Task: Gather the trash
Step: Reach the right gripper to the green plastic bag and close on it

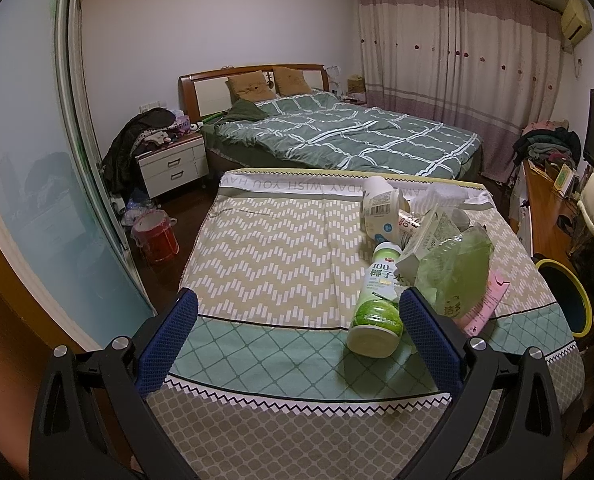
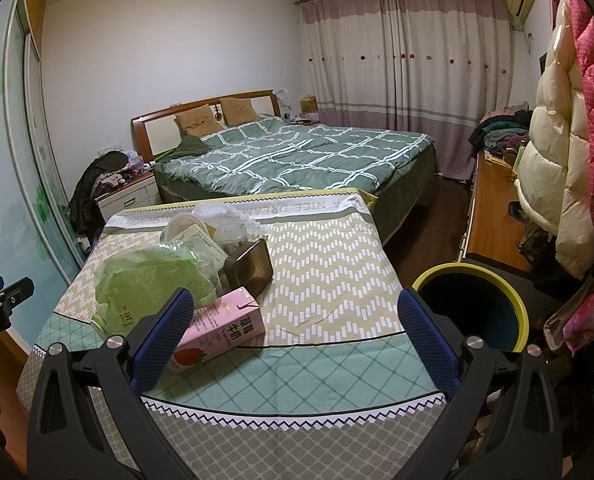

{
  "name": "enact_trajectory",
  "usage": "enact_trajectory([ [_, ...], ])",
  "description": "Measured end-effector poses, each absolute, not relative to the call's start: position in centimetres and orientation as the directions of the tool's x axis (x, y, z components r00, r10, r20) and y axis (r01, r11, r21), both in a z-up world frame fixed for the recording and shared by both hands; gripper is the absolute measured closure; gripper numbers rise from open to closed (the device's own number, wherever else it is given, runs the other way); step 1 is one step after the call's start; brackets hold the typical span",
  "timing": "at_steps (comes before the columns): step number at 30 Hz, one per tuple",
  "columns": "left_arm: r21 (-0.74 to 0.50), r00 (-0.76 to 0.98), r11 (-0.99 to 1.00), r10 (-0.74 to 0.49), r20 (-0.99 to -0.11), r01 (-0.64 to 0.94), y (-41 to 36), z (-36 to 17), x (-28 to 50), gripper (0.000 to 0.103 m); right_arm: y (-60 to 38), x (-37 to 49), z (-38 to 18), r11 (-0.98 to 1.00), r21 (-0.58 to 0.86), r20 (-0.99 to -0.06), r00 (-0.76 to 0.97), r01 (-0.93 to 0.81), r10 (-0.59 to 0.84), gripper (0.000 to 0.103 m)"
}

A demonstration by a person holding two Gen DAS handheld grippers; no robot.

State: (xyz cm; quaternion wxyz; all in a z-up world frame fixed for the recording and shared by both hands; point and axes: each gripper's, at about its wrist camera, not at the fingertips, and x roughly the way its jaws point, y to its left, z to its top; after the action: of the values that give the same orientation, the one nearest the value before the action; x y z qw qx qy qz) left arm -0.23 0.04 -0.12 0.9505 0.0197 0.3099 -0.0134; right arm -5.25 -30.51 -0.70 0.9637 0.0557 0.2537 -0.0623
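Left gripper (image 1: 297,326): jaws spread wide, nothing between pads, blue textured fingers (image 1: 167,342) angled outward, black linkage arms below, level pose pointing forward, holding nothing

Right gripper (image 2: 297,326): jaws spread wide too, blue pads (image 2: 427,342) clear of contact, nothing gripped, black frame symmetric at bottom edge, level pose facing forward

Left gripper also visible at far left edge of right wrist view (image 2: 1,294): black fingertip with blue pad, alongside right one at similar height

No hand or sleeve visible in either view
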Motion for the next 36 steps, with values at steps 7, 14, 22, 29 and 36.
enact_trajectory([
  [7,0.017,0.806,1.0,-0.008,-0.592,0.022,0.9,-0.4,0.1,0.004,-28.7,-3.6,-0.3,0.991,0.085,-0.481,0.875,0.107,-0.054,0.006],
  [14,0.007,0.803,1.0,-0.005,-0.596,0.012,1.8,-0.7,0.8,0.004,-24.9,0.0,-0.8,0.996,0.086,-0.521,0.852,0.003,0.042,0.006],
  [22,0.004,0.803,1.0,-0.004,-0.596,0.008,2.6,-1.0,1.2,0.004,-20.2,3.1,-2.1,0.993,0.088,-0.561,0.82,-0.079,0.115,0.006],
  [29,-0.002,0.802,1.0,-0.018,-0.597,0.02,2.8,-1.1,1.6,0.004,-17.2,4.6,-2.8,0.994,0.05,-0.577,0.81,-0.093,0.104,0.006],
  [36,-0.007,0.798,1.0,-0.027,-0.602,0.028,2.8,-1.6,2.0,0.004,-16.2,5.8,-4.4,0.998,-0.022,-0.604,0.796,-0.055,0.031,0.006],
])
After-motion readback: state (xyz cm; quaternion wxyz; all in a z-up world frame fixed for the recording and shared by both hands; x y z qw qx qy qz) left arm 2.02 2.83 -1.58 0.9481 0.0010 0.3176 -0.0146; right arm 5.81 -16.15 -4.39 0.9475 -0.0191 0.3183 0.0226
